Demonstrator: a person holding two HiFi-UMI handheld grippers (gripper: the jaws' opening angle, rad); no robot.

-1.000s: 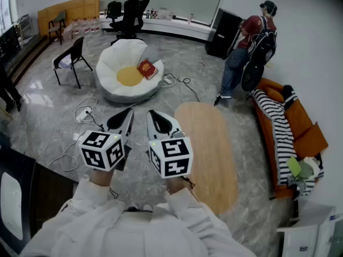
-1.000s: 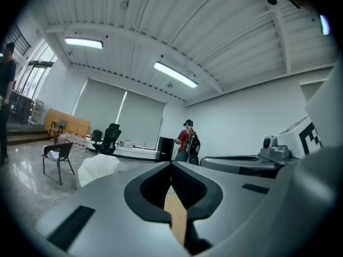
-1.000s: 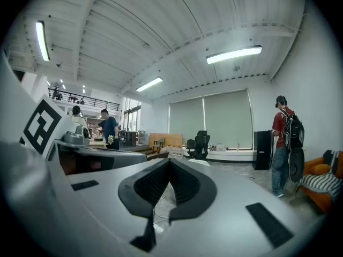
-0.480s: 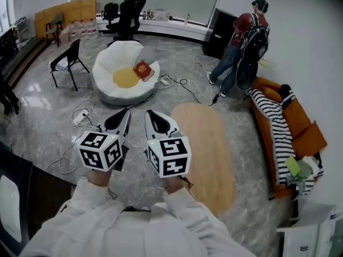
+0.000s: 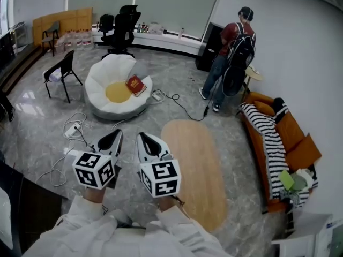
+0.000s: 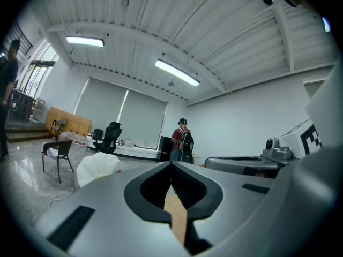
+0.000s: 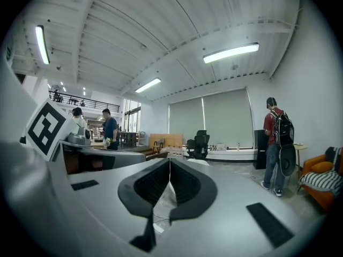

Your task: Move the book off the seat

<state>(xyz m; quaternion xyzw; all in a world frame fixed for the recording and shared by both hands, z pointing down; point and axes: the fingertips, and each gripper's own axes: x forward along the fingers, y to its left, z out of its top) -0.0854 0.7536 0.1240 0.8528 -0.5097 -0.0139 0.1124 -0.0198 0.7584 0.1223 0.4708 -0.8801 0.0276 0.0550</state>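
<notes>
Two sets of fingers [image 6: 201, 189] pressed together, empty: left gripper [image 5: 114, 136], right gripper [image 5: 143, 138], lower centre. Red book [image 5: 135, 84] lay on white seat [image 5: 96, 79], upper left.

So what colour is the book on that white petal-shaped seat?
A red book, clearest in the head view.

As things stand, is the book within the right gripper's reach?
Probably not from here. The book lies on the white seat, far across the floor from the right gripper, whose jaws are shut. Only cables lie between, so stepping closer looks feasible.
</notes>
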